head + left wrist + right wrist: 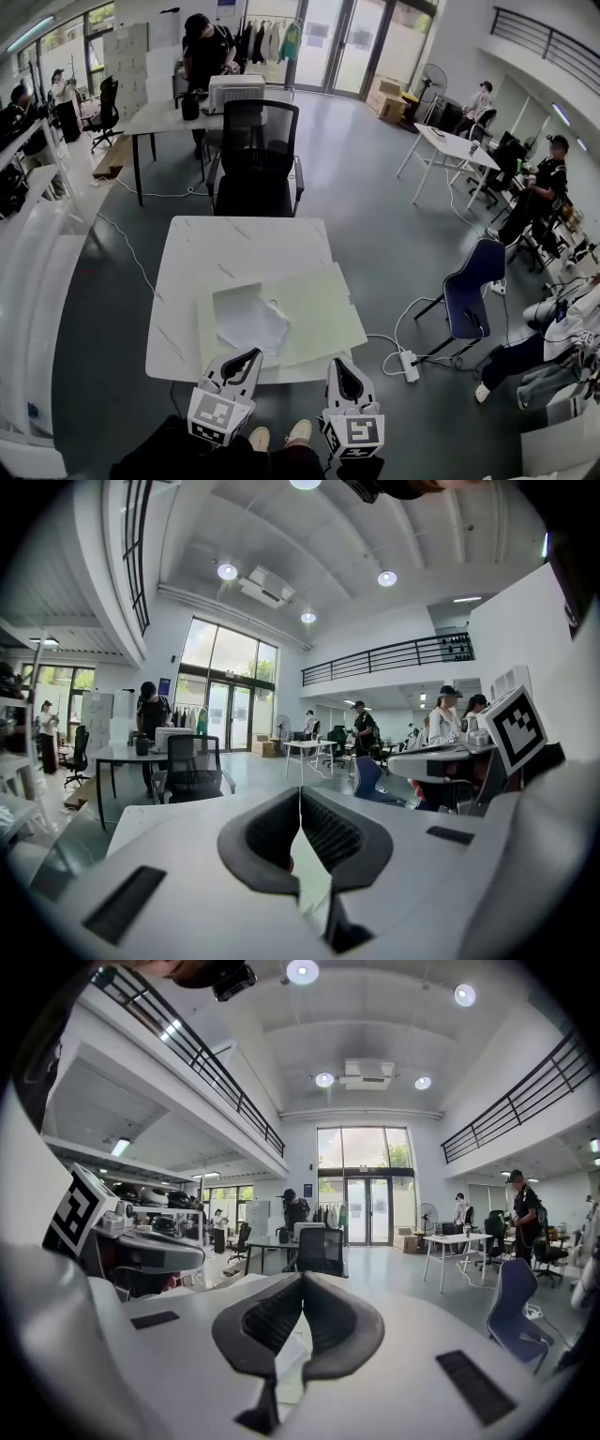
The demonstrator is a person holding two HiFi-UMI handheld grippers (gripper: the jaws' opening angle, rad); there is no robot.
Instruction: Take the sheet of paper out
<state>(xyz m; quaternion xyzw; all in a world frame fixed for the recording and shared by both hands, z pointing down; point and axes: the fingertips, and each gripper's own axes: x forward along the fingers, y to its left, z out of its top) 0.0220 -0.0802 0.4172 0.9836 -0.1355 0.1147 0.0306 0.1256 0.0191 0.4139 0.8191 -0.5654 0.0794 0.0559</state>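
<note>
White table (pixel 234 248) bears a pale-green folder (pixel 319 314), a sheet of paper (pixel 248 321) atop it.

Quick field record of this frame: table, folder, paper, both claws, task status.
table: white table, black chair at its far side
folder: pale green folder, flat on the near half of the table
paper: white paper, lying on the folder's left part, slightly rumpled
left claw: shut, nothing held, at the table's near edge just short of the paper
right claw: shut, nothing held, at the near edge by the folder's near side
task status: paper not yet gripped by either claw
</note>
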